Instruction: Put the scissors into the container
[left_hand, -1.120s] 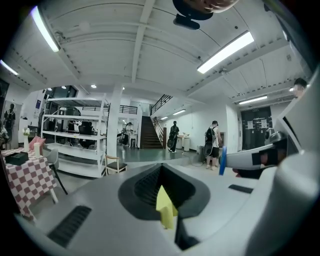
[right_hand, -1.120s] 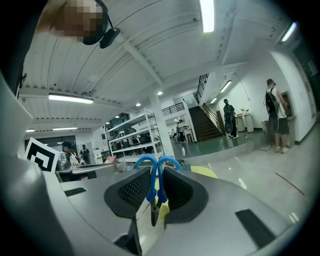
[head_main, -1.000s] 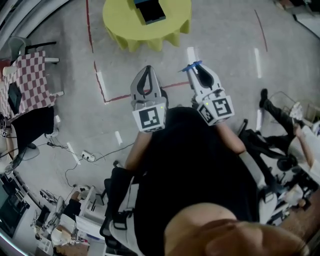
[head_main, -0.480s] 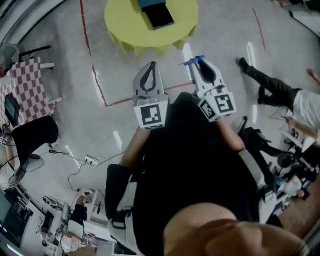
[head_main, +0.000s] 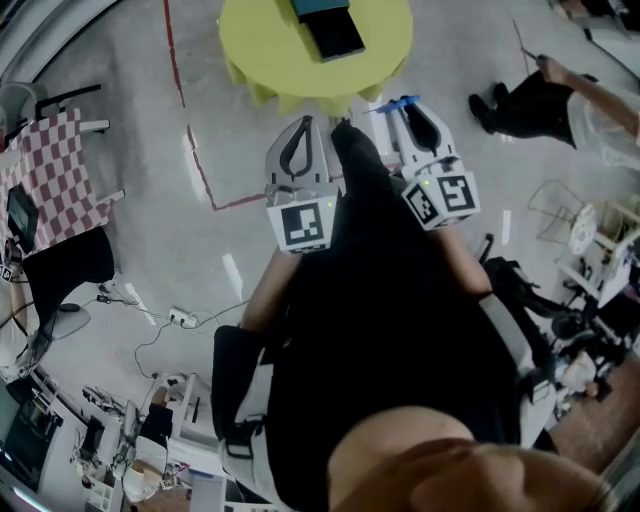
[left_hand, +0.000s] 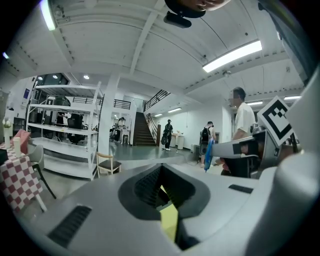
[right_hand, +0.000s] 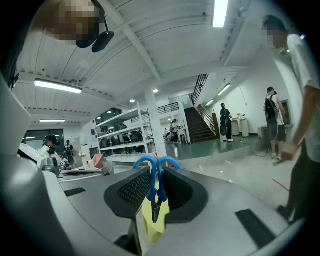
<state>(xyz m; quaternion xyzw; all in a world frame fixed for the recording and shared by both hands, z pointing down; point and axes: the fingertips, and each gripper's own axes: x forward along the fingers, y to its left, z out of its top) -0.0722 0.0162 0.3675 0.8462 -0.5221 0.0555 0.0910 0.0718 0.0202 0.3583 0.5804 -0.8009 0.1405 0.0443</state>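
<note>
**Scissors in the claw, table just ahead**

The right gripper (head_main: 397, 104) is clamped on a pair of blue-handled scissors (right_hand: 155, 186), carried toward a round table under a yellow cloth (head_main: 262, 48). On the table lies a dark, flat rectangular container (head_main: 337, 41).

In the right gripper view the scissors stand between the ribbed pads. Their blue loops poke out past the jaw tips and the dark blade tip points back toward the camera. In the head view the blue handles (head_main: 401, 101) show at the claw's front end, just short of the table's near edge. They are well apart from the container.

The left gripper (head_main: 304, 122) has its jaws together on nothing, only yellow cloth showing through the gap.

To finish well, the carrier would likely bring the right claw squarely over the container. The loops should be lowered close to its floor before the jaws part, so the scissors slide in rather than bounce off the rim.
</note>
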